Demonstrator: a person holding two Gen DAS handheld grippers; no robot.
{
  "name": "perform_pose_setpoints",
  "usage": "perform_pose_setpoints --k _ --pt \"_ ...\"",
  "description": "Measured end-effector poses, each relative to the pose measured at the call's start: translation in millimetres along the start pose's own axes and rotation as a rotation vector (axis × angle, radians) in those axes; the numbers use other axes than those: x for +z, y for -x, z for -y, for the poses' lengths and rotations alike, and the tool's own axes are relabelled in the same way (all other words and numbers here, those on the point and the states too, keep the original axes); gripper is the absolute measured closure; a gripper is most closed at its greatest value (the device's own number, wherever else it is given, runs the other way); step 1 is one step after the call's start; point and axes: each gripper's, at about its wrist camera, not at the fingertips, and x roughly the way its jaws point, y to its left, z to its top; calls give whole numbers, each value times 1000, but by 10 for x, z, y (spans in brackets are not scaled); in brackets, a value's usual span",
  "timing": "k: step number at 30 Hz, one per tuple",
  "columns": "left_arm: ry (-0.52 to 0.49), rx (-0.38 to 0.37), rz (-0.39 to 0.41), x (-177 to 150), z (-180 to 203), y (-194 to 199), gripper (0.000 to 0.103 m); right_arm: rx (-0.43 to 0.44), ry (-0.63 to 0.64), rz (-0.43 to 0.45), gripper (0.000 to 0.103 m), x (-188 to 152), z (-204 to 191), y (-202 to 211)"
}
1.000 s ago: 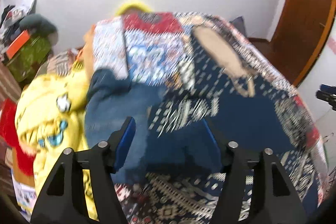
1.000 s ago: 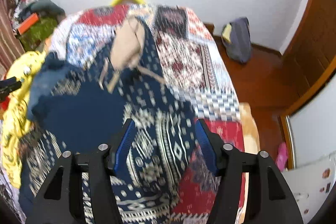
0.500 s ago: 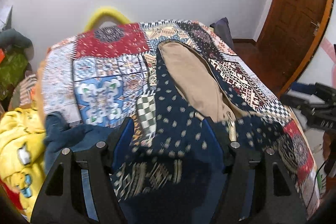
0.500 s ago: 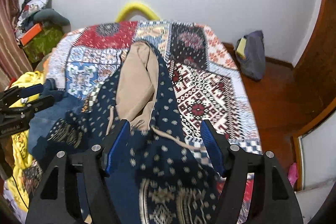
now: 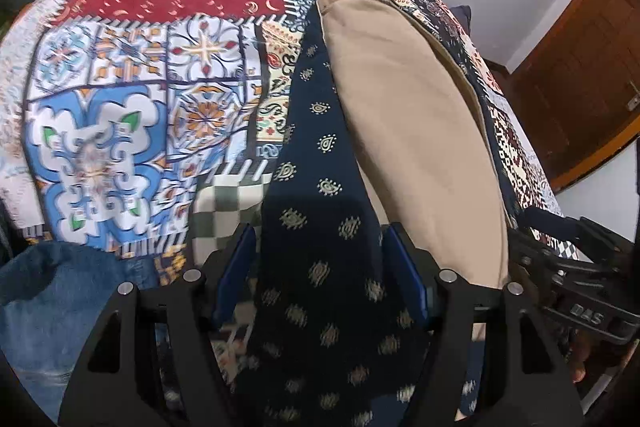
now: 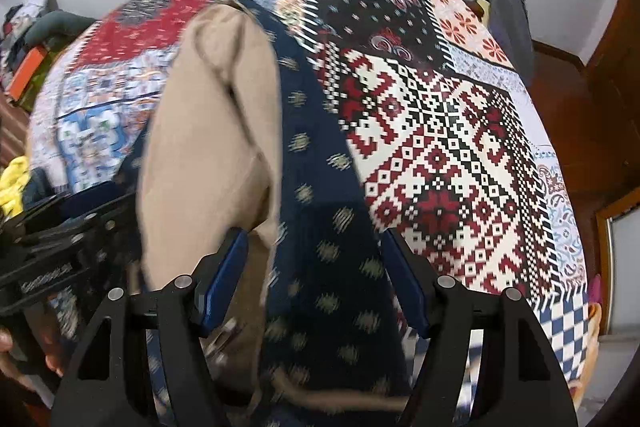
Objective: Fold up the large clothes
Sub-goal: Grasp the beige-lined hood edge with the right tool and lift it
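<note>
- Two handheld grippers point steeply down at a bed covered by a patchwork bedspread (image 5: 152, 75), one on each side of a navy patterned hoodie (image 5: 320, 227) that lies spread on it.
- Left gripper (image 5: 320, 279): its blue-padded fingers (image 5: 236, 275) stand apart, with the hoodie's left navy edge running between them; the pads are not pressing on the cloth, so this tool is open.
- Right gripper (image 6: 316, 283): its jaws have just been opening a little and now also stand apart, with the hoodie's right navy edge and a part of the beige lining between them. The cloth is blurred here, yet no pad seems to pinch it, so this tool is open too.
- The hoodie runs lengthwise up the middle of the bedspread, its hood pointing toward the far wall, with the wide beige lining (image 5: 412, 131) of the hood facing up and navy borders with small pale motifs on both sides.
- In the left wrist view the other gripper shows at the right edge, just beside the beige lining; in the right wrist view the left gripper shows at the left edge, with fingers of a hand (image 6: 52, 359) below it.
- A heap of blue denim (image 5: 52, 311) lies at the left of the bedspread, near the left gripper, apart from the hoodie.
- Yellow cloth (image 6: 12, 183) shows at the far left edge in the right wrist view.
- A brown wooden door (image 5: 580, 87) stands to the right of the bed, and a dark bag (image 6: 512, 23) lies on the floor by the wall.
</note>
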Motion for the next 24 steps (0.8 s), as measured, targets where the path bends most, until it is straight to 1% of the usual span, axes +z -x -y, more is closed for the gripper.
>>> perform_pose_setpoints --k 1,2,3,4,5,6,7,8,10,13,16,19,21,24 --pt "10 2 -4 0 3 -38 37 -9 -2 4 44 1 21 -37" --pt "10 12 12 -5 21 -49 42 -9 -11 3 48 -3 56 -76" --pt "1 20 24 -6 38 -37 51 13 -32 -8 59 -8 109 -117" --pt "-26 31 39 -13 77 -16 56 48 -63 -16 71 -13 168 -134" --pt "-42 41 47 -15 101 -3 69 77 -94 -21 77 -36 220 -139" --pt "-48 45 47 2 125 -10 80 91 -114 -20 90 -65 260 -121" --pt "-43 42 44 8 130 13 82 93 -118 -11 93 -90 281 -76" --pt "-23 30 41 15 125 54 88 90 -114 11 93 -120 293 13" --pt "-8 6 43 26 93 157 89 100 -117 32 94 -163 308 193" --pt "-61 25 78 -31 187 465 90 120 -91 78 94 -254 280 616" --pt "-101 -10 106 -142 297 897 90 123 -24 122 94 -398 140 1069" --pt "-146 -34 133 -307 392 1344 90 127 51 150 94 -561 -27 1432" --pt "-177 -49 144 -467 439 1634 90 131 90 163 94 -767 -101 1640" --pt "-200 -70 146 -705 435 1889 90 156 111 164 94 -1160 -192 1870"
